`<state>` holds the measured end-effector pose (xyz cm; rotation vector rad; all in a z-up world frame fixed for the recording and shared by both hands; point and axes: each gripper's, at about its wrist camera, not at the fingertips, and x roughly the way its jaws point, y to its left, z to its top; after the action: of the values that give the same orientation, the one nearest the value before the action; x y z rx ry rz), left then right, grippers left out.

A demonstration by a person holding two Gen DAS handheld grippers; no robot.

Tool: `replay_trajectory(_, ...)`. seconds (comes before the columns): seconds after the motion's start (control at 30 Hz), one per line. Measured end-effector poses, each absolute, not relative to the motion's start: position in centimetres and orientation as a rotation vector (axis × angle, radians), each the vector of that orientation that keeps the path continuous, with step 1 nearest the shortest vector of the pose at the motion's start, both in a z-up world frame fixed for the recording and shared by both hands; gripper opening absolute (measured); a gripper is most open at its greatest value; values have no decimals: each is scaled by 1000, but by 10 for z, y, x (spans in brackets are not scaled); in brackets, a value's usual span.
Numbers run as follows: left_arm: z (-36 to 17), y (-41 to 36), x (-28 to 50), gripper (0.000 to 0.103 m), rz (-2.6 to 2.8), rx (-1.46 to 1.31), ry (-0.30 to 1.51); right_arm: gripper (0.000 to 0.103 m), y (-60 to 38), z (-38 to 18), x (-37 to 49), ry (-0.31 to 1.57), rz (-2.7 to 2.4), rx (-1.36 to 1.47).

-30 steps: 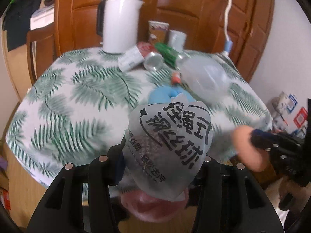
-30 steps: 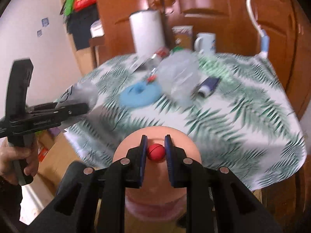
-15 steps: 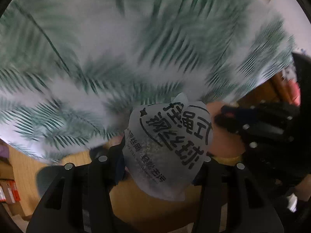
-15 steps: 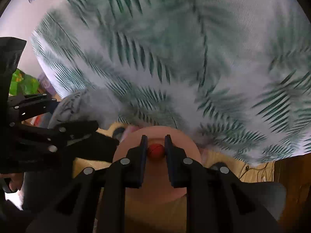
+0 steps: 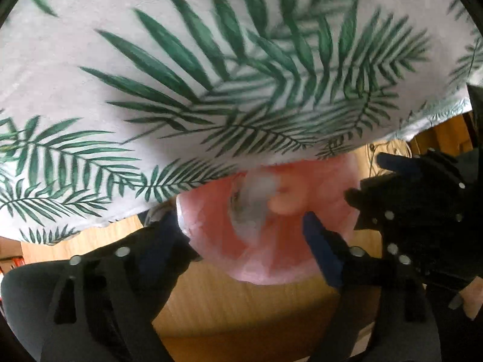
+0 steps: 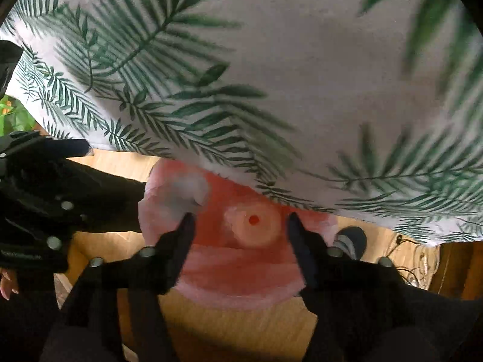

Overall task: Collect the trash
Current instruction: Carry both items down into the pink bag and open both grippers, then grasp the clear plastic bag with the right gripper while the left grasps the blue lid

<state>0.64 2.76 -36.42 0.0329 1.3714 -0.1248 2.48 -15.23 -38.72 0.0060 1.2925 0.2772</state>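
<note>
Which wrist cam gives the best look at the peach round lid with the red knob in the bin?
Right wrist. The peach round lid with the red knob lies face-up inside the pink bag-lined bin, centred between the open jaws, unobstructed. Left wrist shows only a blurred peach patch beside the clear crumpled wrapper; the knob is not visible.

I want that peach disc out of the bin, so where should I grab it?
Pinch the red knob at the centre of the peach disc, coming straight down: it lies flat, knob up, in the pink bag.
</note>
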Motion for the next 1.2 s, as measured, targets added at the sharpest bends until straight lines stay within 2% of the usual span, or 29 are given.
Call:
replay_trajectory(0.03, -359, 29, 6, 97, -120, 31, 1363, 78, -155, -382, 25, 1283, 273, 7)
replay_trajectory(0.17, -333, 32, -2, 97, -108, 29, 1316, 92, -161, -328, 6, 1181, 253, -12)
replay_trajectory(0.3, -275, 24, -23, 97, -131, 54, 1196, 95, -171, -260, -11, 1050, 239, -10)
replay_trajectory(0.53, -106, 13, -38, 97, -152, 95, 813, 98, -191, -88, -18, 660, 196, 5)
replay_trajectory(0.7, -55, 13, -16, 97, -137, 60, 730, 98, -177, -30, 27, 526, 119, -62)
replay_trajectory(0.93, -44, 13, 12, 97, -122, 43, 722, 98, -172, -35, 102, 623, 49, -97)
replay_trajectory(1.13, -63, 10, 22, 97, -122, 25, 734, 97, -176, -61, 132, 681, 19, -129)
replay_trajectory(1.2, -63, 9, 28, 97, -132, 11, 730, 81, -177, -67, 138, 707, 39, -124)
